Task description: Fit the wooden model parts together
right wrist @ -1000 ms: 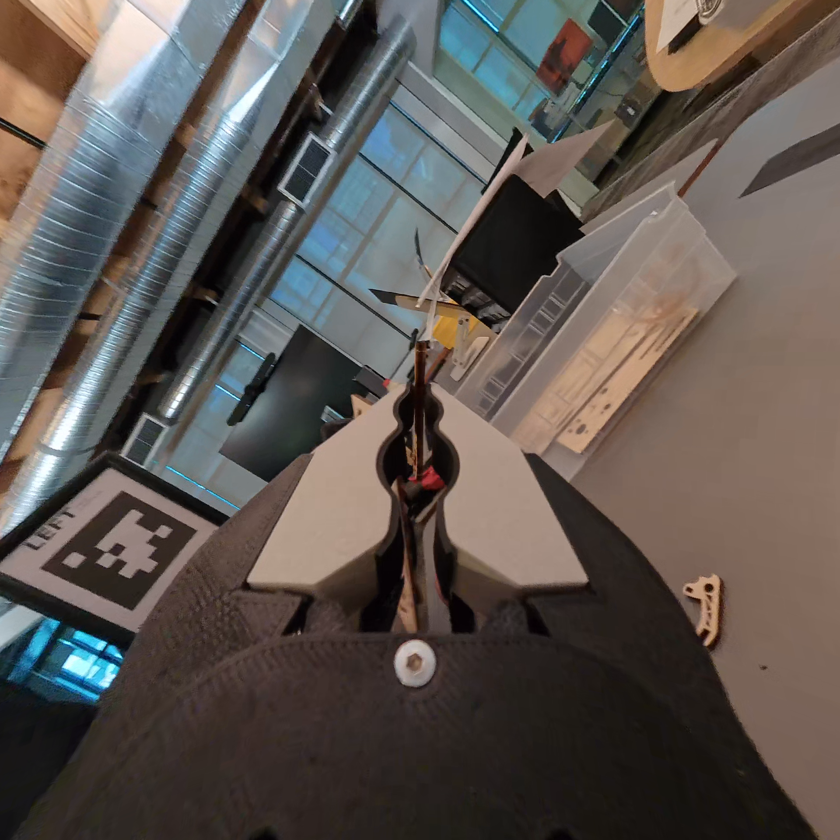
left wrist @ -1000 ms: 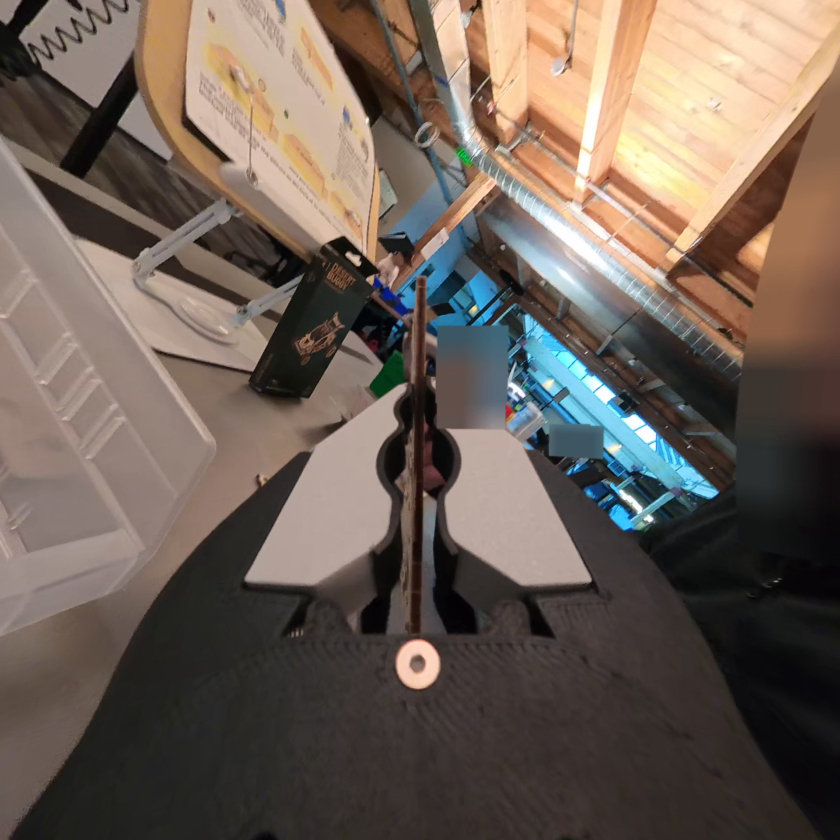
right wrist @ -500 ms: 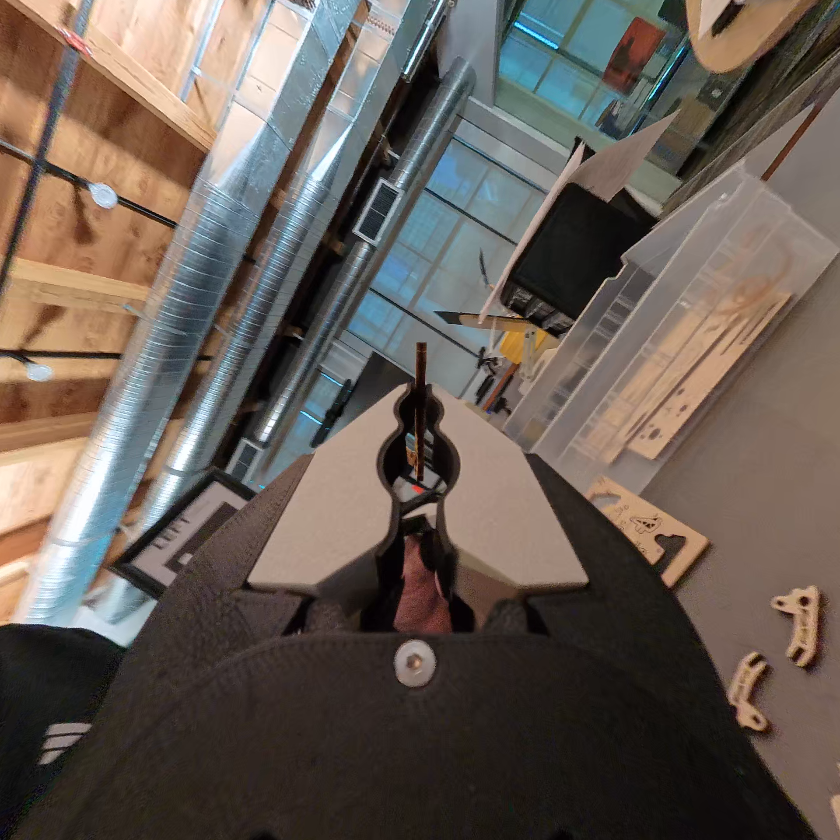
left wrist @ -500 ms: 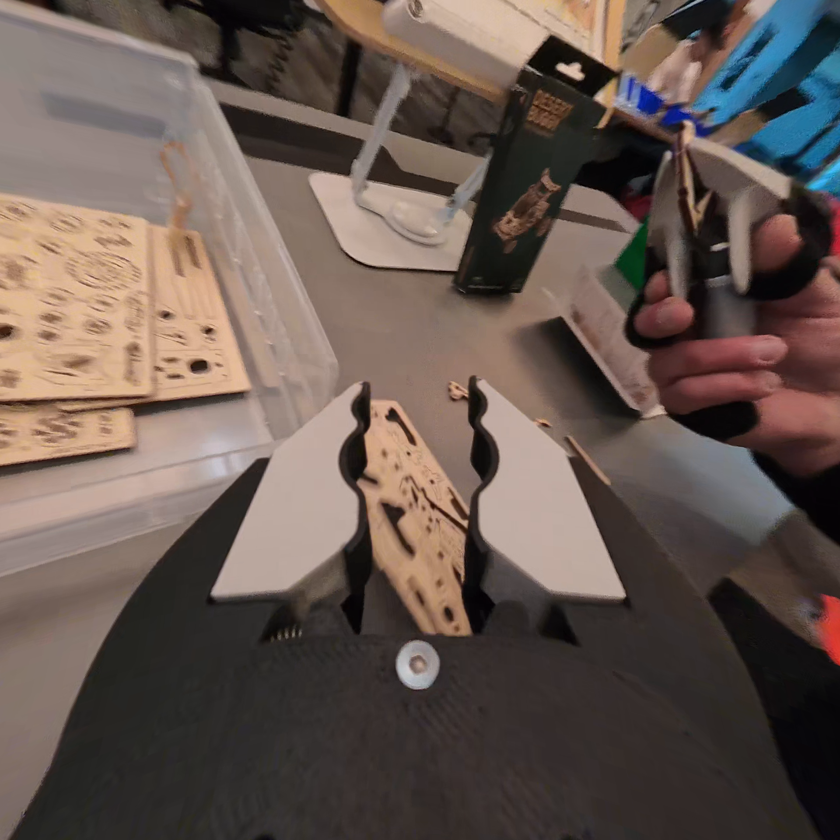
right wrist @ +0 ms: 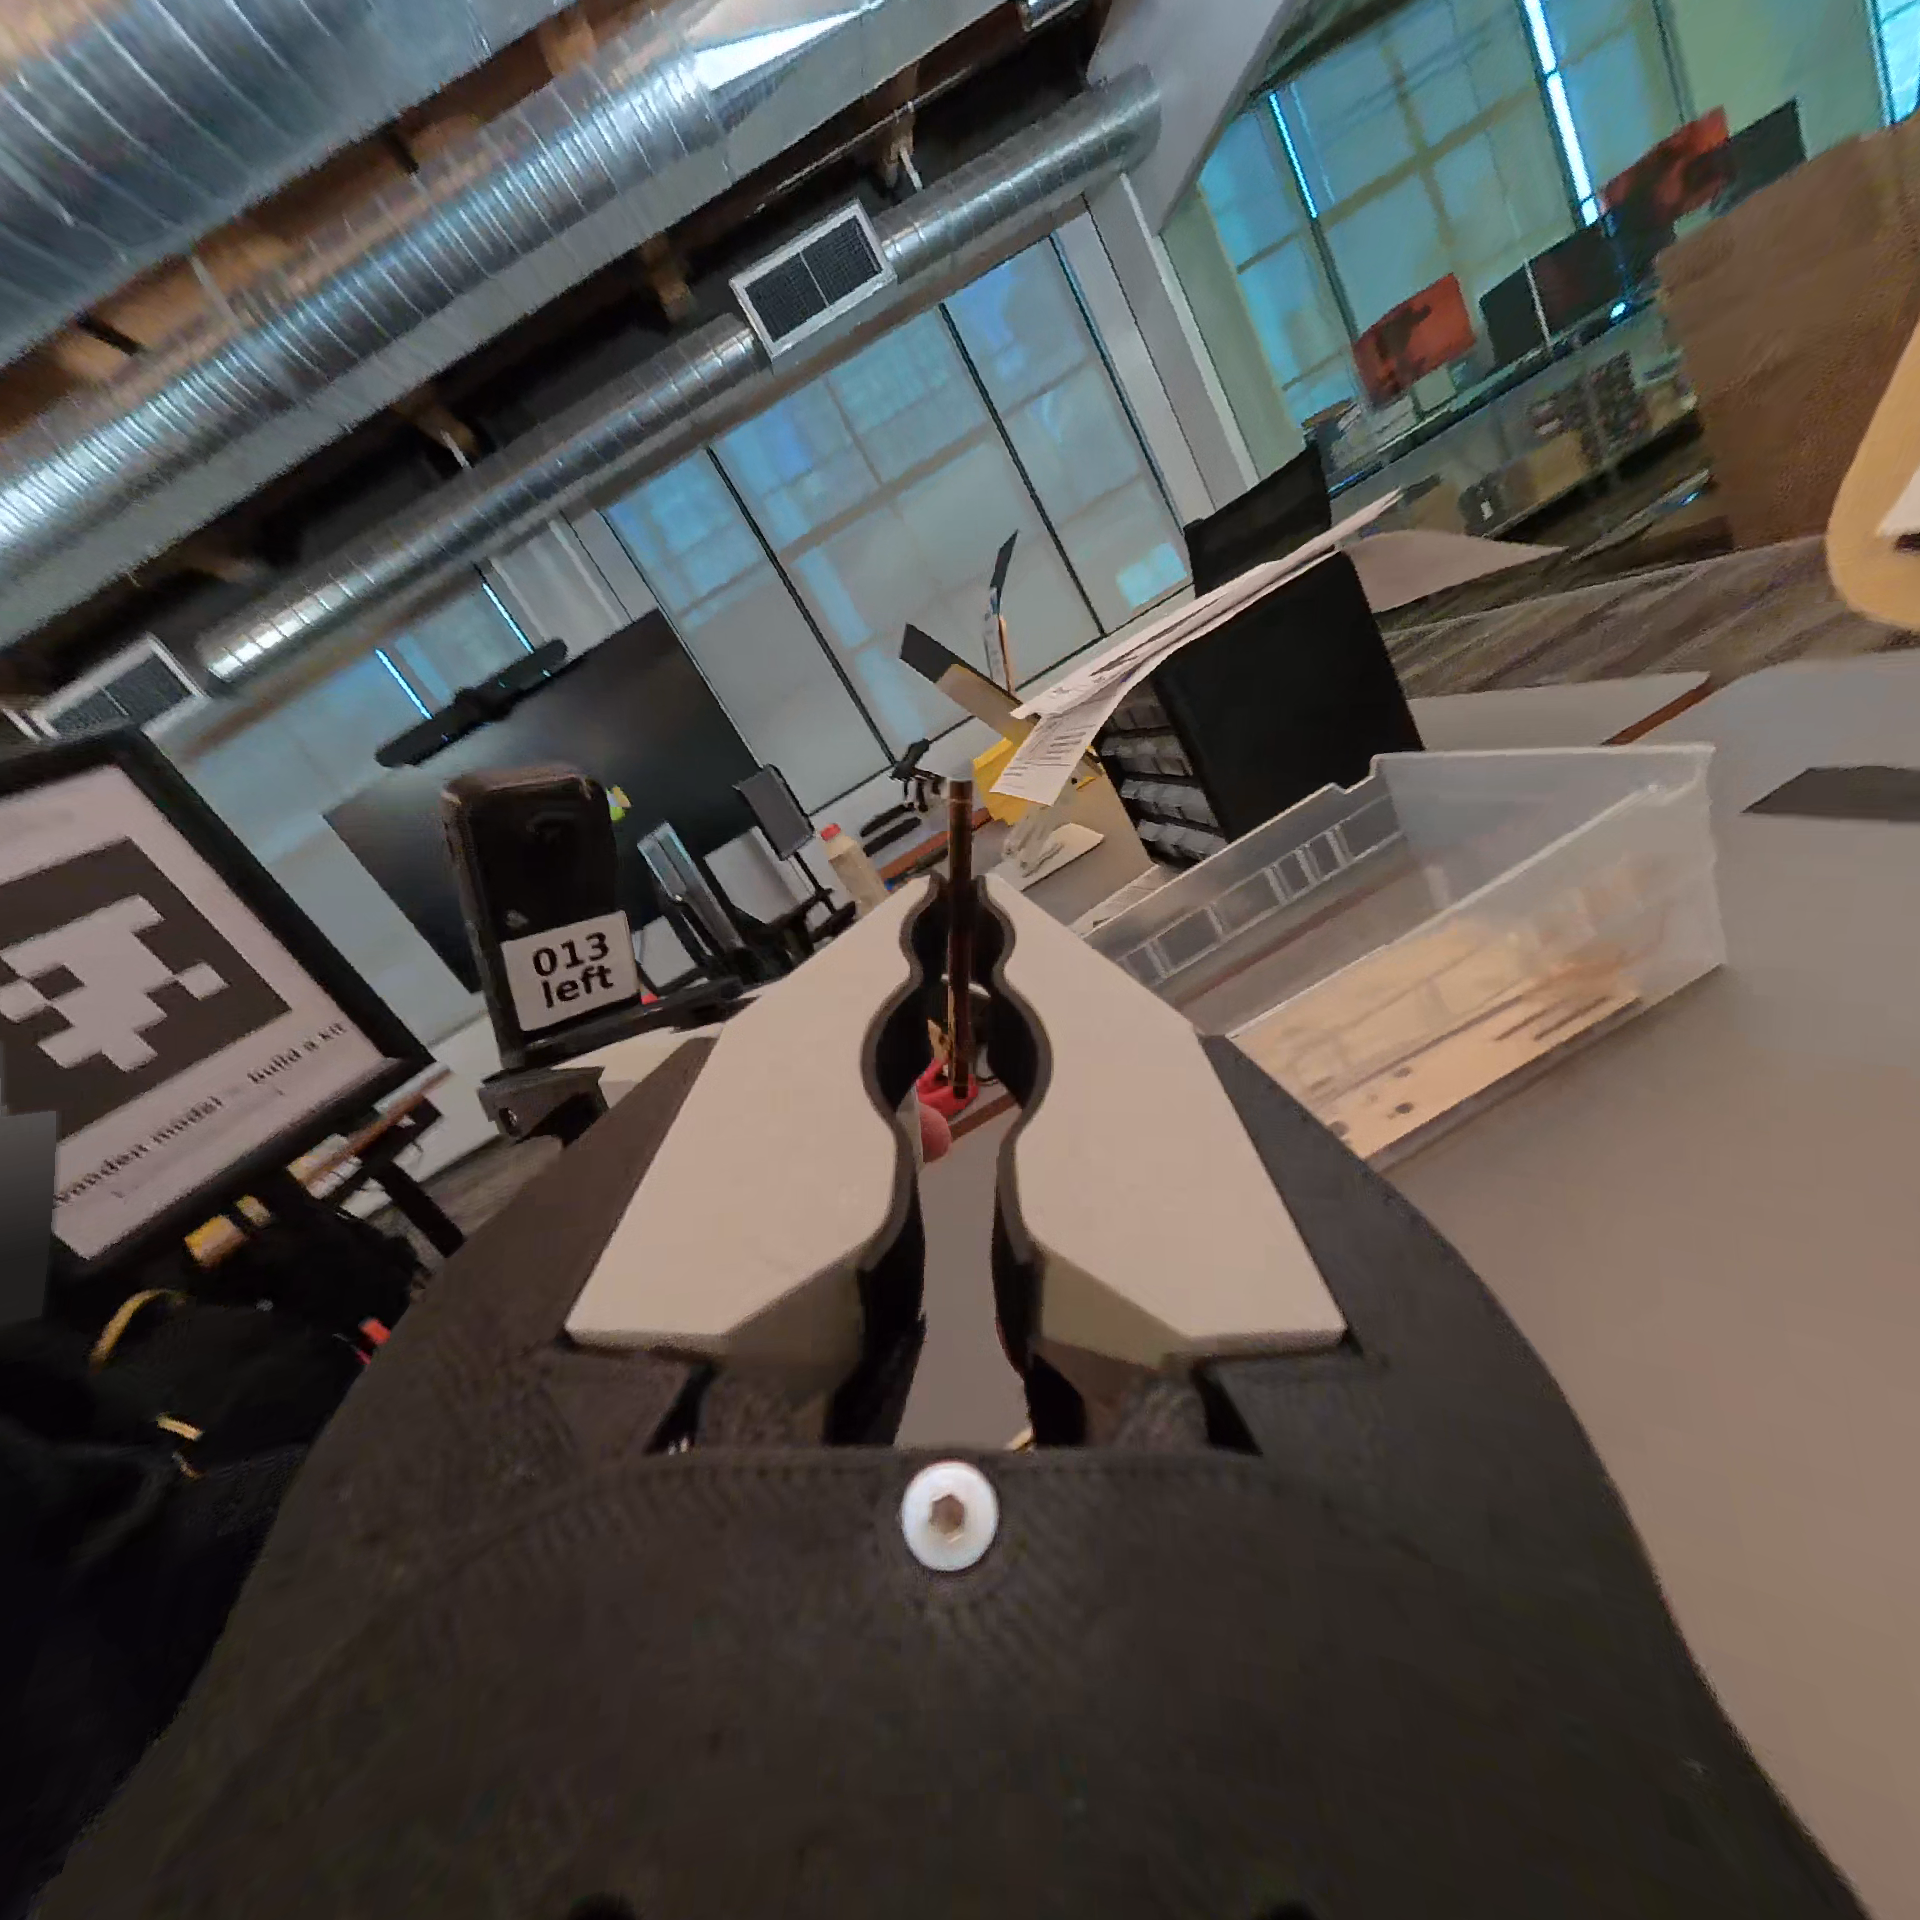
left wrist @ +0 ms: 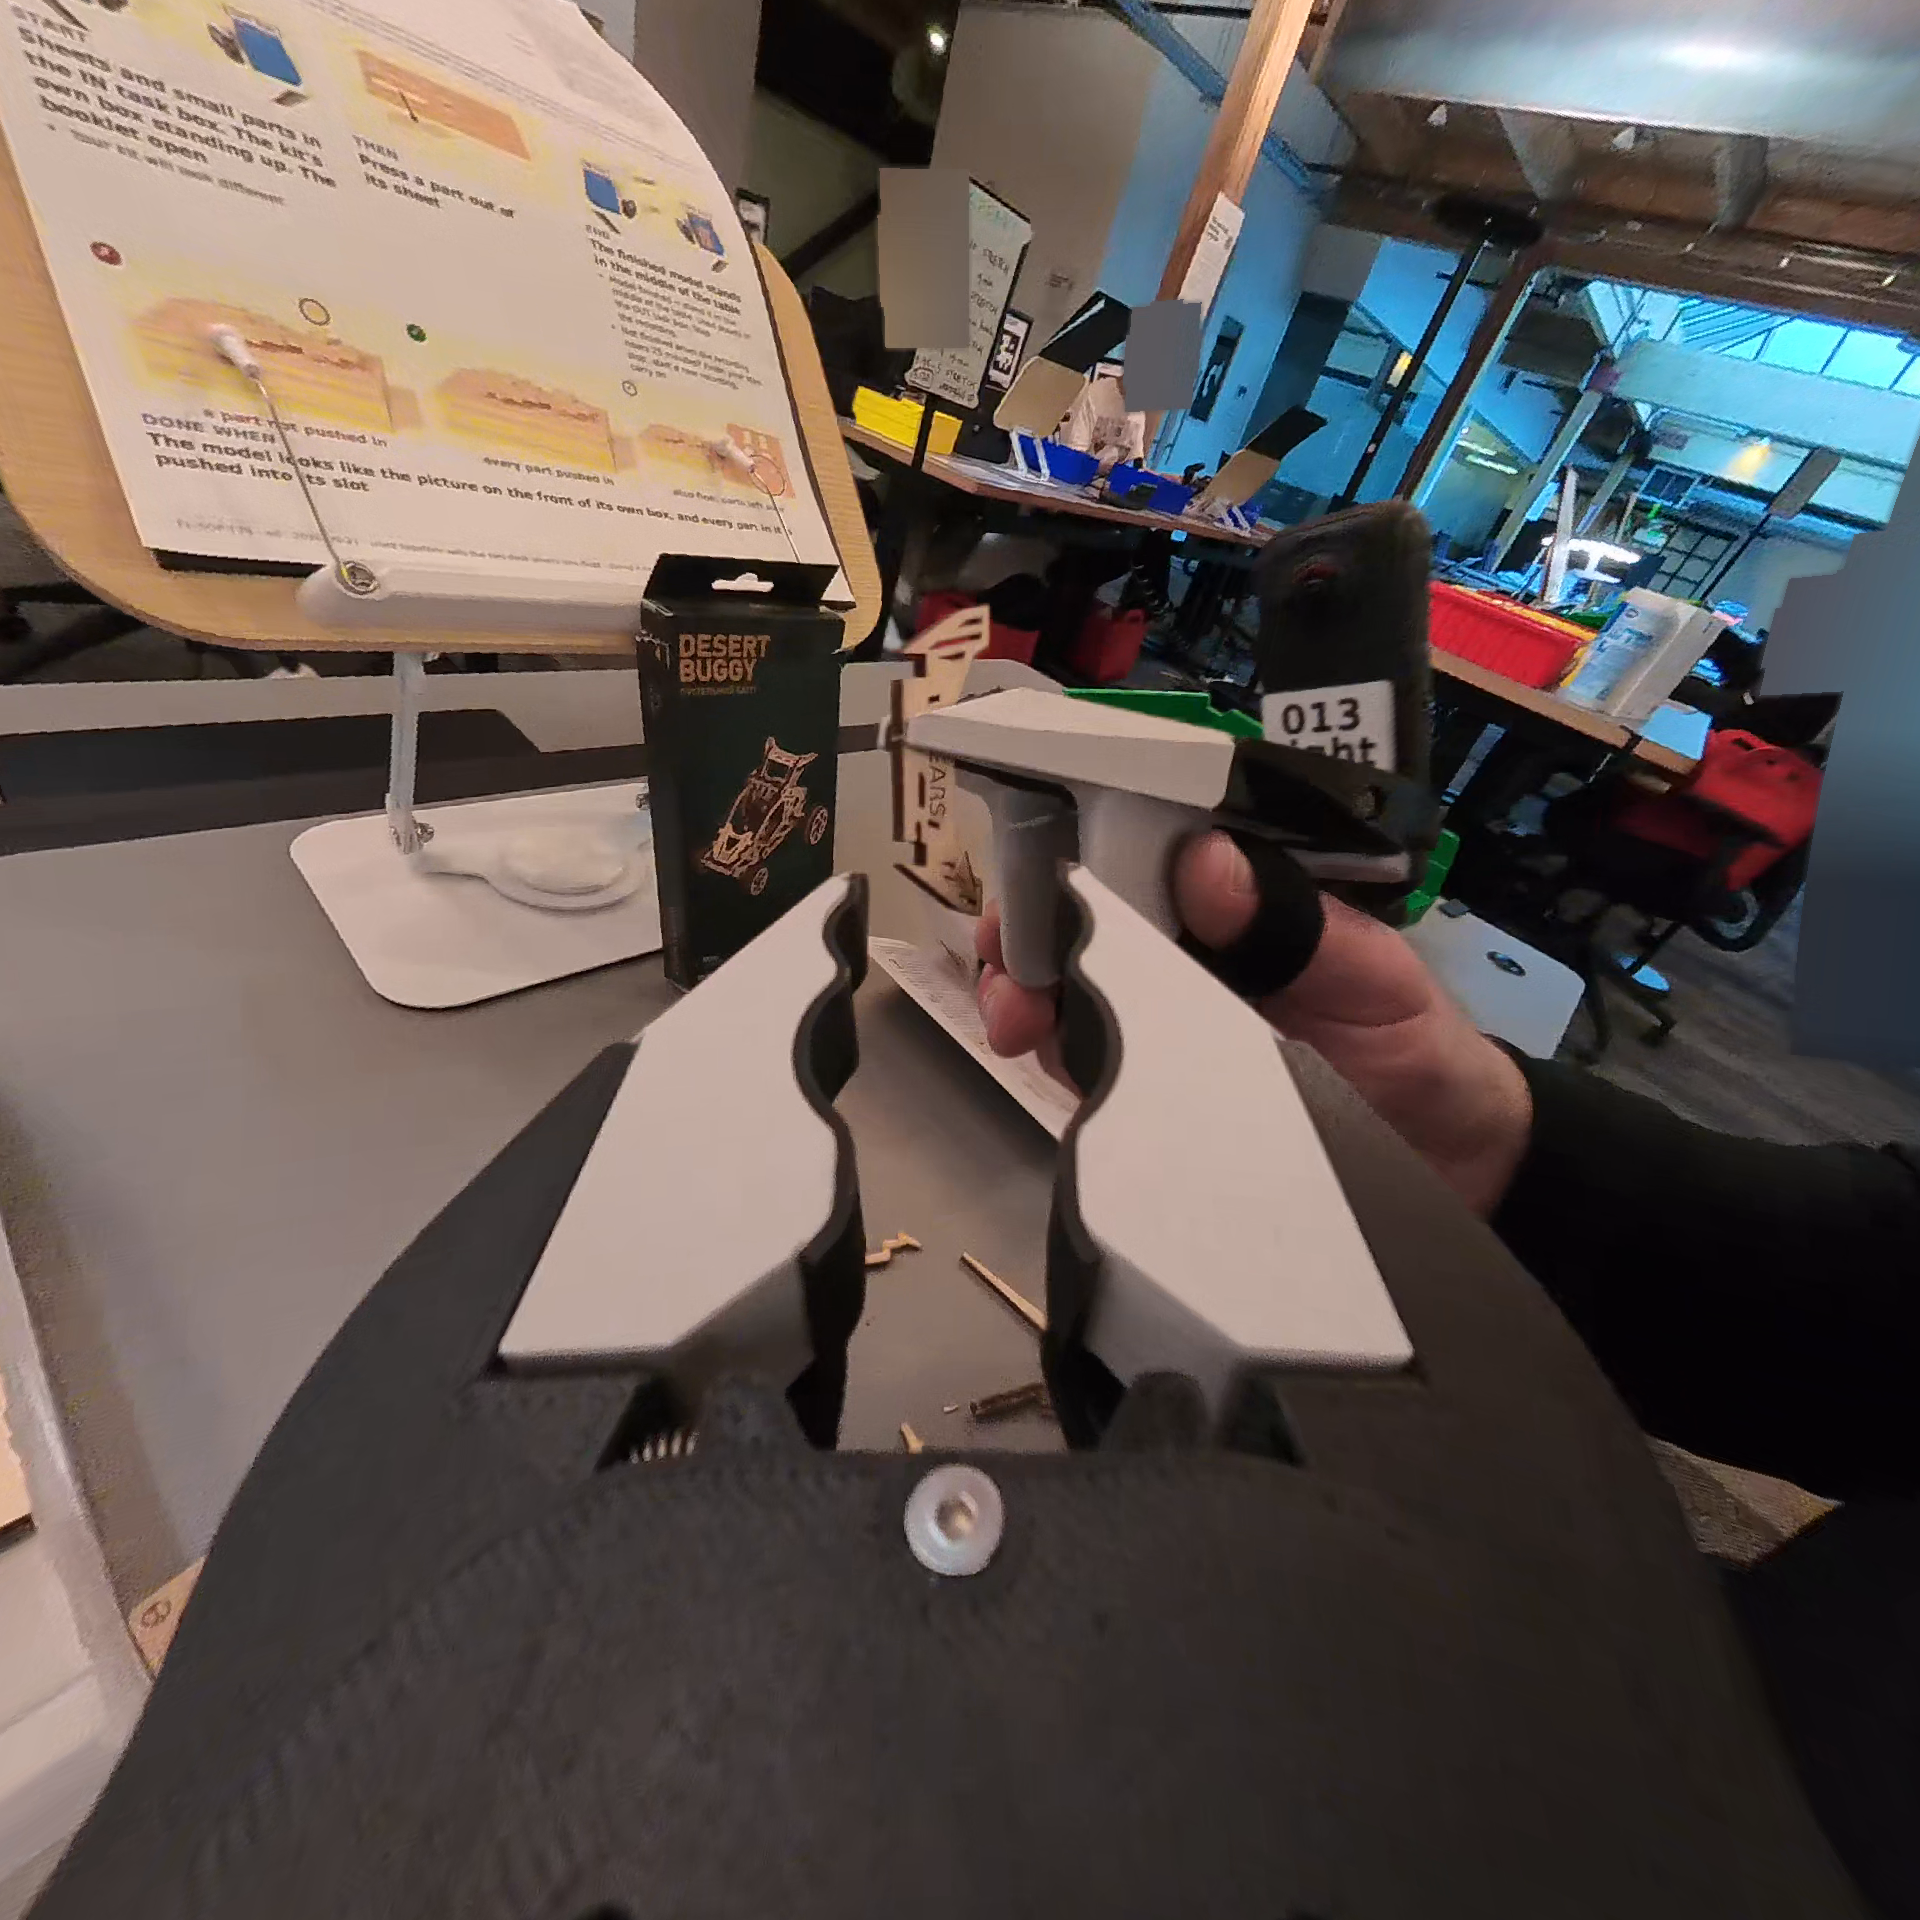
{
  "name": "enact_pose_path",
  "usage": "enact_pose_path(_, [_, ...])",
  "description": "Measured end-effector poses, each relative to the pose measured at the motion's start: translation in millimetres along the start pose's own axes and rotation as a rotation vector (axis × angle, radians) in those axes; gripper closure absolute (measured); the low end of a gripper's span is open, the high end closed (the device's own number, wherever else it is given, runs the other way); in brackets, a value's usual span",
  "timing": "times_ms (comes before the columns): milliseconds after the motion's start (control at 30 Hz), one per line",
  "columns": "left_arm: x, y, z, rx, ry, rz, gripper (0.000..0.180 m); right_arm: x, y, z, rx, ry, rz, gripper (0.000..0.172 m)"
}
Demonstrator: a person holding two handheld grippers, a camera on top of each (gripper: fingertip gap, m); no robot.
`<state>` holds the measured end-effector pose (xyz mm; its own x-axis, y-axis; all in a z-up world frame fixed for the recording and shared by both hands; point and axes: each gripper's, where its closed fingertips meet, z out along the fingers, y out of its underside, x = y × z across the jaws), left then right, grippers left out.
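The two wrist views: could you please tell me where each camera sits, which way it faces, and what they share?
Left wrist view: sits behind the open left gripper, facing across the table toward the box and stand; shows the right gripper and hand.
Right wrist view: sits behind the right gripper, shut on an edge-on wooden part, facing the bin.
Shared: each shows the other gripper; the wooden part.
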<state>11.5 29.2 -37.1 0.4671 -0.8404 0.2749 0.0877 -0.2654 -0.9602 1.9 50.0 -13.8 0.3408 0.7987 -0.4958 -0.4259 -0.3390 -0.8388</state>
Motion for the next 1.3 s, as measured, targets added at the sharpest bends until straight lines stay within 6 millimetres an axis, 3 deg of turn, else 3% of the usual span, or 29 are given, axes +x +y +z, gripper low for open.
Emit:
enact_pose_path(200, [-3, 2, 1, -0.028, -0.095, 0.069, 0.168, -1, -1, 0, -0.004, 0.038, -0.073, 0.171])
enact_pose_path(433, [-5, 2, 2, -0.045, -0.122, 0.062, 0.172, 1, -1, 1, -0.002, 0.049, -0.076, 0.171])
enact_pose_path(500, [-7, 1, 0, -0.033, -0.131, 0.058, 0.18, 3, -2, 1, 0.0, 0.058, -0.063, 0.171])
enact_pose_path(700, [-6, -1, -2, -0.011, -0.114, 0.047, 0.178, 8, 1, 0, 0.004, 0.056, -0.027, 0.171])
enact_pose_path(833, [-12, 6, 2, -0.047, -0.134, 0.032, 0.153, 7, 1, 0, 0.018, 0.017, 0.038, 0.171])
enact_pose_path(933, [-10, 11, 7, -0.064, -0.088, -0.028, 0.149, 7, -1, -1, 0.052, -0.054, 0.198, 0.171])
enact_pose_path(1100, [1, 4, 8, 0.021, 0.081, -0.22, 0.172, 7, -2, -3, 0.104, -0.156, 0.404, 0.171])
enact_pose_path(1300, [10, -2, 3, 0.087, 0.239, -0.36, 0.178, 0, -5, -5, 0.123, -0.212, 0.444, 0.171])
